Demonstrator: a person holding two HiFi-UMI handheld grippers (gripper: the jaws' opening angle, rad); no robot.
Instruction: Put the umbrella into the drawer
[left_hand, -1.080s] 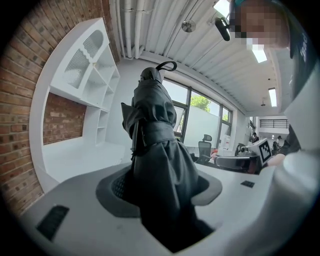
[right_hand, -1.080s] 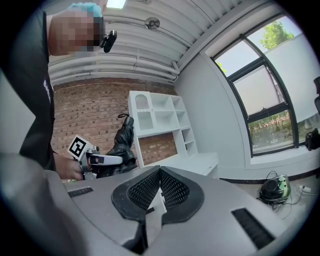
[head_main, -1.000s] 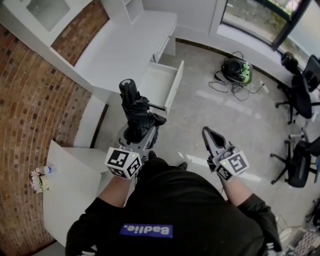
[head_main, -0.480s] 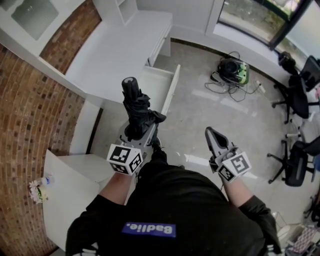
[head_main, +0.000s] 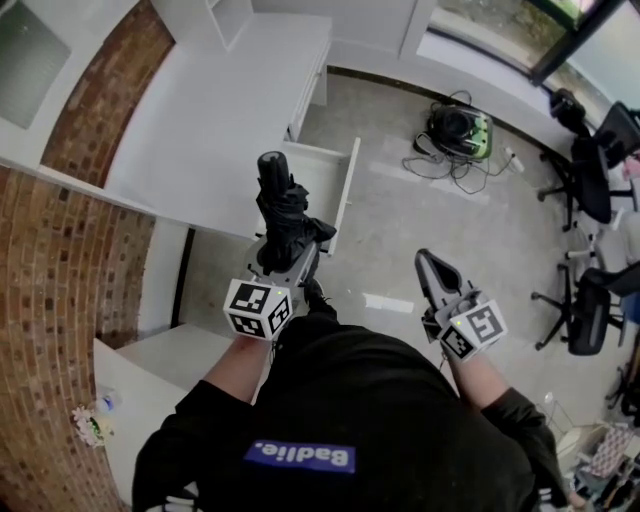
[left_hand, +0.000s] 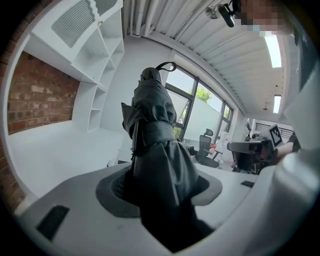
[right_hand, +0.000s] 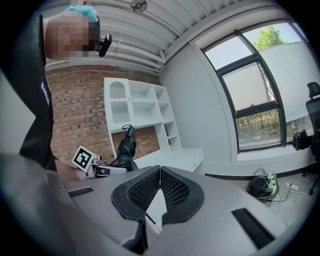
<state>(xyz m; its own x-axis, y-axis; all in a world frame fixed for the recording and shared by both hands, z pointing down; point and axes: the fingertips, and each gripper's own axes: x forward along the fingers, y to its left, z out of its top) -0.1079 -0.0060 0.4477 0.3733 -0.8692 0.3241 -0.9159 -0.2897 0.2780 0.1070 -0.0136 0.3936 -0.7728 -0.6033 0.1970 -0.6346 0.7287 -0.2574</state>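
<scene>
A folded black umbrella (head_main: 282, 215) stands up out of my left gripper (head_main: 285, 262), whose jaws are shut on its lower part. In the left gripper view the umbrella (left_hand: 156, 150) fills the middle, strap loop at its top. It hangs over the front of the open white drawer (head_main: 325, 190), which sticks out from under the white desk (head_main: 220, 110). My right gripper (head_main: 428, 268) is shut with nothing in it, out over the floor to the right. In the right gripper view its pads (right_hand: 172, 190) meet, and the umbrella (right_hand: 125, 147) shows at the left.
A brick wall (head_main: 70, 230) runs down the left. White shelves (right_hand: 142, 117) stand above the desk. A green and black device with cables (head_main: 455, 130) lies on the floor by the window. Office chairs (head_main: 590, 170) stand at the right. A low white surface (head_main: 150, 390) lies at my left.
Both grippers have moved forward toward the desk and drawer. The umbrella, still held, now reaches over the drawer's front; it was short of it a second ago.
</scene>
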